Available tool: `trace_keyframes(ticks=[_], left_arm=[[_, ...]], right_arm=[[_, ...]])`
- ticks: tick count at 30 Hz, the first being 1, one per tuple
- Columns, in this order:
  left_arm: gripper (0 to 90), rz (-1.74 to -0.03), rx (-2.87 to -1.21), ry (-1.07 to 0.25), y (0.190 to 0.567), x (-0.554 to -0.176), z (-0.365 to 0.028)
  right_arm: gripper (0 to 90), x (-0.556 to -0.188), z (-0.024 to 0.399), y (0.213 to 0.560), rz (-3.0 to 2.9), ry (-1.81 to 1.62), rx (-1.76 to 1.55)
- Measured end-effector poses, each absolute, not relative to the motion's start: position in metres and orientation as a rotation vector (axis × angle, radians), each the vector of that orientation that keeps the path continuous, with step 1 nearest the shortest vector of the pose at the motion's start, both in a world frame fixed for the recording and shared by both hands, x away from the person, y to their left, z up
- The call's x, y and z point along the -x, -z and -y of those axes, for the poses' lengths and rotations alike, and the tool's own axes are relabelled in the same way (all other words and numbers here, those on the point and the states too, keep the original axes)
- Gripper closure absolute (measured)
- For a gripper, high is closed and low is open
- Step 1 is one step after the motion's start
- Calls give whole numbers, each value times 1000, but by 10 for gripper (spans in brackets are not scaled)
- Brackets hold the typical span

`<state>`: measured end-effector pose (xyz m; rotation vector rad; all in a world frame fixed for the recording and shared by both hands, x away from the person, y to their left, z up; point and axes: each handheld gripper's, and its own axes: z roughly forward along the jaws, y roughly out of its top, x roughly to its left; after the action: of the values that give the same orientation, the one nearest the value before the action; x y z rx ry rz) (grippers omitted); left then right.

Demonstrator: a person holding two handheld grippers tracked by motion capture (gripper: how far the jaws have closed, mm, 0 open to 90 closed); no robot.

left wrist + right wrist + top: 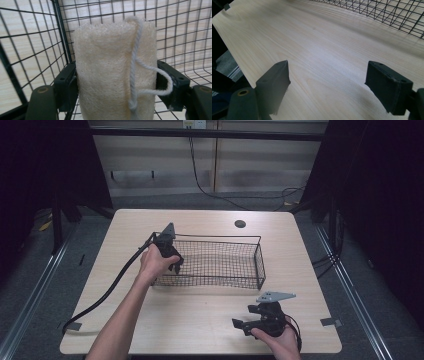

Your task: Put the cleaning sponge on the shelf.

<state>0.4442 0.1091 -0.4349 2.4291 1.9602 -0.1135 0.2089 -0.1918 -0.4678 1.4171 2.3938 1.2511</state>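
Observation:
A cream loofah sponge [105,70] with a white string loop [136,62] stands upright between the jaws of my left gripper [116,86], whose pads press on its two sides. This gripper [173,261] reaches down into the left end of a black wire basket [260,254], and the mesh wall [30,50] is close around it. My right gripper [241,325] rests low over the wooden table [200,320] near the front right edge. In its own view the right gripper [329,82] stands open, with bare tabletop [312,45] between the jaws.
The basket [387,12] lies across the middle of the table. A round cable hole [240,224] sits behind it. The left gripper's thick cable [107,290] trails off the table's front left. Dark floor and metal rails surround the table.

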Motion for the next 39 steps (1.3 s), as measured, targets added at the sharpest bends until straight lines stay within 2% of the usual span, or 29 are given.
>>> trace_keyframes(ticks=[12, 15, 27, 39], left_arm=[[267, -1957, -2436, 151, 436, -445, -109], [230, -1949, -2435, 162, 435, -446, -110], [208, -1935, -2427, 152, 433, -445, -111], [177, -1851, -2388, 175, 418, -442, -116]], right_arm=[[190, -209, 192, 468, -2392, -1255, -1409], [190, -209, 192, 468, -2393, -1256, -1409], [190, -209, 191, 468, -2395, -1252, -1415], [191, -209, 191, 468, -2398, -1249, -1414]])
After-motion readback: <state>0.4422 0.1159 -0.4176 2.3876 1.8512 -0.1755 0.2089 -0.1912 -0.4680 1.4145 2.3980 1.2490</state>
